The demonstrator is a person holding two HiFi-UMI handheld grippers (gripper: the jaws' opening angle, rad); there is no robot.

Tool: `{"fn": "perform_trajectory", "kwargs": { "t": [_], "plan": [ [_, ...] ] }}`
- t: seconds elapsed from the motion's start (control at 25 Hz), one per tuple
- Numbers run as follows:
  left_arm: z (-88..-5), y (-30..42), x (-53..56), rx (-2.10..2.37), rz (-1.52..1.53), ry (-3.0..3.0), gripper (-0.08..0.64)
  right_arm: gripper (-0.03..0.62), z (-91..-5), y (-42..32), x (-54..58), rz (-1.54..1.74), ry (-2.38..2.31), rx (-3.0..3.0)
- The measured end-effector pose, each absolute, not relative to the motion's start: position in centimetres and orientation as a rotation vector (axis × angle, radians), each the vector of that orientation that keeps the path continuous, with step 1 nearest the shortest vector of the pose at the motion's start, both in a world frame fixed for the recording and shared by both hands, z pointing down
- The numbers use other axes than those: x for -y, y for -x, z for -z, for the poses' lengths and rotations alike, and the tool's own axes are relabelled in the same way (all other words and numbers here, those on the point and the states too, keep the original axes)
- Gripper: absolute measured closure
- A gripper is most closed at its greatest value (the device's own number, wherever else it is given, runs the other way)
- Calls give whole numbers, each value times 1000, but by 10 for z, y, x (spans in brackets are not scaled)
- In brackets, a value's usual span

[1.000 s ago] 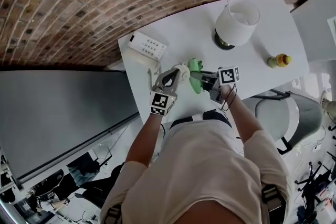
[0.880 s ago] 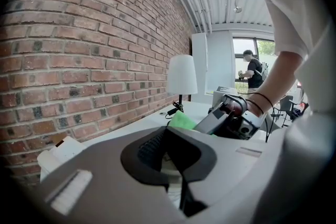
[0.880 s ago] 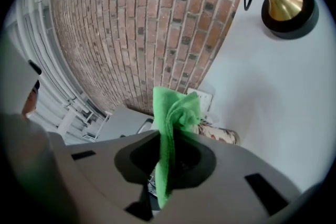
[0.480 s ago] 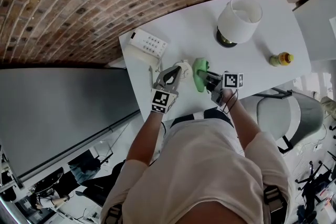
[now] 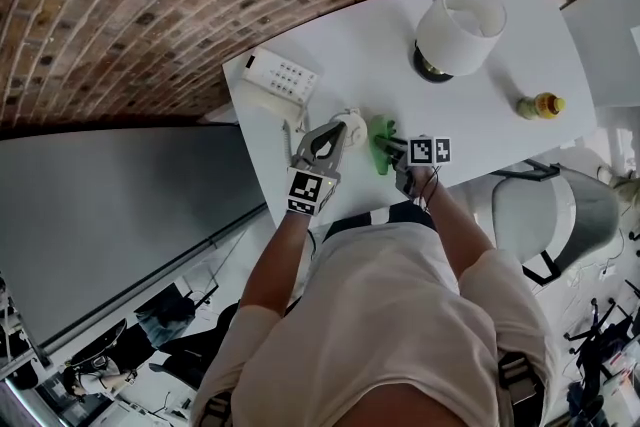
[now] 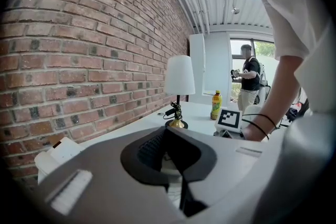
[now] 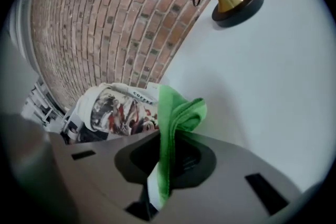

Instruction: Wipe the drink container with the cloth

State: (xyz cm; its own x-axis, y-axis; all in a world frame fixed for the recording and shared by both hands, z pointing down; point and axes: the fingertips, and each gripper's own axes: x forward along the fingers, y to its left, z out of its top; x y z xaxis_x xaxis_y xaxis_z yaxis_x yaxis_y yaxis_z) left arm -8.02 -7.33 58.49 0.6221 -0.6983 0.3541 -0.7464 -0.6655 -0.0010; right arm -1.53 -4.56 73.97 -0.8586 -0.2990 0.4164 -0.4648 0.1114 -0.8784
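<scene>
White table (image 5: pixel 370 55) along the brick wall, lamp (image 5: pixel 458 27) at the far side. All the work is at the near edge.

Left gripper (image 5: pixel 340 130) is clamped on the paper coffee cup (image 7: pixel 118 110), apparently at its lid end, and the cup is tipped over sideways. Right gripper (image 7: pixel 160 168) is pinched on a fold of the green cloth (image 7: pixel 176 118), just beside the cup.

Handling, my read:
- Cup is light and thin-walled, so it will crush if squeezed mid-body. The rim or lid end is the stiffest place to grip.
- Printed wall is probably slick, so I'd use light strokes.
- Cloth is soft and limp. Only the bunched part ahead of the jaws will push.

Views:
- Right gripper view shows the cloth against the cup's side and the print; the head view gives only a white blob beside green.
- Left gripper view shows just a white sliver between its jaws.
- Head view alone shows the layout, with the yellow bottle (image 5: pixel 540 104) well apart.
</scene>
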Motion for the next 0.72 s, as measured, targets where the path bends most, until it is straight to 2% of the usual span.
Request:
{"fn": "perform_trajectory", "kwargs": {
  "t": [0.52, 0.72],
  "plan": [
    [-586, 80, 71, 1173, -481, -2718, 554, 549, -754, 36, 52, -2074, -837, 2188],
    [-585, 81, 71, 1169, -473, -2723, 552, 549, -738, 37, 51, -2011, -748, 2250]
  ]
}}
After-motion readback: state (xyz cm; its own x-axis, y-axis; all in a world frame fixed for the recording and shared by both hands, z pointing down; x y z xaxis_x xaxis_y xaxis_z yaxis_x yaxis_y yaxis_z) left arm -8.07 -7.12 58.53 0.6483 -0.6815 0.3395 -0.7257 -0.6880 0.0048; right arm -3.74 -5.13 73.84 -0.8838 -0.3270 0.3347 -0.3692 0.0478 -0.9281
